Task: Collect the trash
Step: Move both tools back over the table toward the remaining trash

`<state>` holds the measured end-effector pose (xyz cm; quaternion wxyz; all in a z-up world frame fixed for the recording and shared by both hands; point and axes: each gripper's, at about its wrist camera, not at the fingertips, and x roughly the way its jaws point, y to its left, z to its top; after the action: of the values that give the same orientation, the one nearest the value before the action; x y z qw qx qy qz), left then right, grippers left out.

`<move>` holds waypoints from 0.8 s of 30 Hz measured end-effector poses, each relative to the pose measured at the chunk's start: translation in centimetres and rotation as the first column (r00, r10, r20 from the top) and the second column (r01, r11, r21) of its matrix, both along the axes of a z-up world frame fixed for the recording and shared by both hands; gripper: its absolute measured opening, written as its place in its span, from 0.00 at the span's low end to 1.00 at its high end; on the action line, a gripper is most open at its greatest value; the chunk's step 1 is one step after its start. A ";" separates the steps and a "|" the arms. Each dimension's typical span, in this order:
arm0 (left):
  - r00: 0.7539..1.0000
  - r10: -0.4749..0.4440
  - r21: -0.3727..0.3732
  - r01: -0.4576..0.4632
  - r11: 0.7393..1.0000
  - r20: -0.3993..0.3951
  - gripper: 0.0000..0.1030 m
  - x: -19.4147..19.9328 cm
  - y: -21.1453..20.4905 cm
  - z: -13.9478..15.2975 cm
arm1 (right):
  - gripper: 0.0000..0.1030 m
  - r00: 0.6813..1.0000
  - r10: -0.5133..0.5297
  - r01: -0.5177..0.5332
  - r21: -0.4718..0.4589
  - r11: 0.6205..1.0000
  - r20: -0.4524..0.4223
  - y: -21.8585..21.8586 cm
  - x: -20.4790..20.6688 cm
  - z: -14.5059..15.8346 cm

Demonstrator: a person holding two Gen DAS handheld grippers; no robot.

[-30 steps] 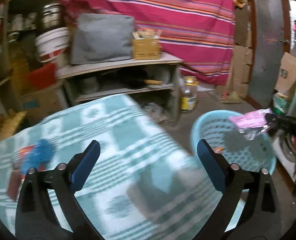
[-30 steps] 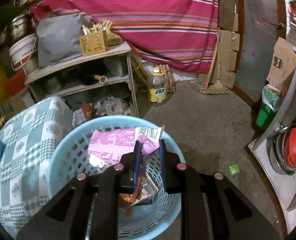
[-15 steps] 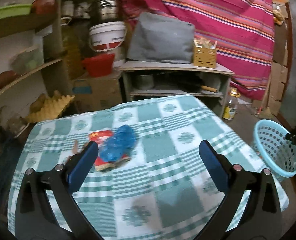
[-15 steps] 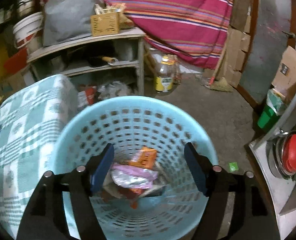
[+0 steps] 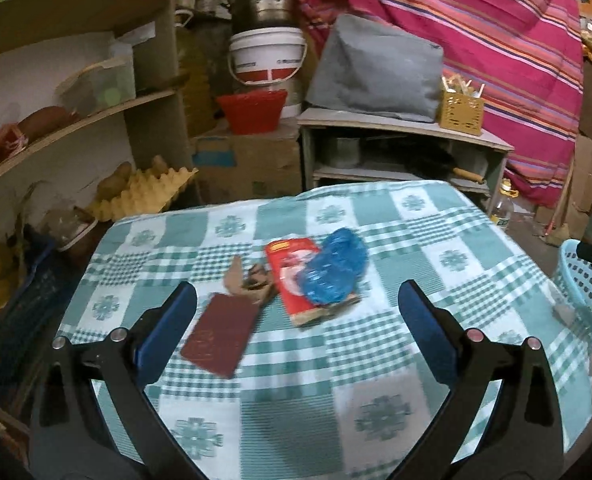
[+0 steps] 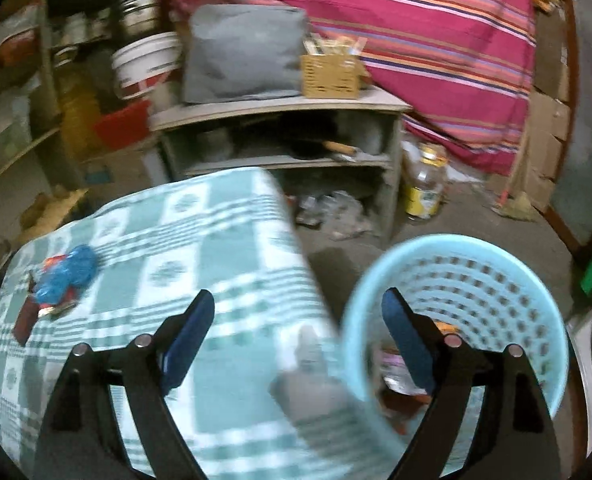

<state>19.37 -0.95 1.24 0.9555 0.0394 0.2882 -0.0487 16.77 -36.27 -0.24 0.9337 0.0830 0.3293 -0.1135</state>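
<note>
On the green checked tablecloth [image 5: 380, 360] lie a crumpled blue bag [image 5: 334, 266] on a red packet [image 5: 292, 276], a dark red flat pack [image 5: 220, 334] and brown scraps [image 5: 248, 276]. My left gripper [image 5: 296, 308] is open just short of them, nothing between its fingers. The light blue basket [image 6: 480, 292] stands on the floor right of the table, with wrappers [image 6: 396, 364] in its bottom. My right gripper [image 6: 298, 320] hangs over the table edge and basket rim, jaws opening and empty. The blue bag [image 6: 66, 274] shows far left in the right wrist view.
Behind the table stands a low wooden shelf [image 5: 400, 128] with a grey bag [image 5: 376, 72] and a yellow box [image 5: 460, 112]. A white bucket [image 5: 270, 58], a red tub [image 5: 252, 110] and egg trays [image 5: 144, 194] crowd the back left. A bottle [image 6: 424, 184] stands on the floor.
My right gripper opened, dropped the pink wrapper into the basket and swung left toward the table. My left gripper swept left across the table and now faces the trash pile.
</note>
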 end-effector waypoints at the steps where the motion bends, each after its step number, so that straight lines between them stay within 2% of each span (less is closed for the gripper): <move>1: 1.000 0.008 0.003 -0.008 1.000 -0.006 0.95 0.2 0.5 -0.3 | 0.82 1.000 0.019 -0.019 -0.011 1.000 0.000 1.0 0.4 -0.1; 5: 0.999 0.039 0.009 -0.039 0.999 -0.028 0.95 0.9 2.3 -1.4 | 0.82 0.996 0.089 -0.090 -0.056 0.994 -0.011 4.8 1.8 -0.6; 9: 0.997 0.065 0.010 -0.065 0.998 -0.051 0.95 1.6 3.9 -2.3 | 0.82 0.991 0.129 -0.131 -0.063 0.989 -0.024 7.0 3.0 -1.2; 15: 0.989 0.104 0.038 -0.100 0.994 -0.107 0.95 3.0 5.8 -4.5 | 0.82 0.989 0.145 -0.147 -0.055 0.988 -0.042 8.7 4.4 -2.2; 24: 0.962 0.110 0.011 -0.111 0.994 -0.251 0.95 6.0 7.6 -8.2 | 0.82 0.982 0.164 -0.170 -0.059 0.984 -0.088 10.4 6.0 -3.8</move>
<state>25.40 6.66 -6.97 0.9126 0.0151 0.4085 -0.0004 22.74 -25.88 -4.02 0.9277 0.0191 0.3697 -0.0489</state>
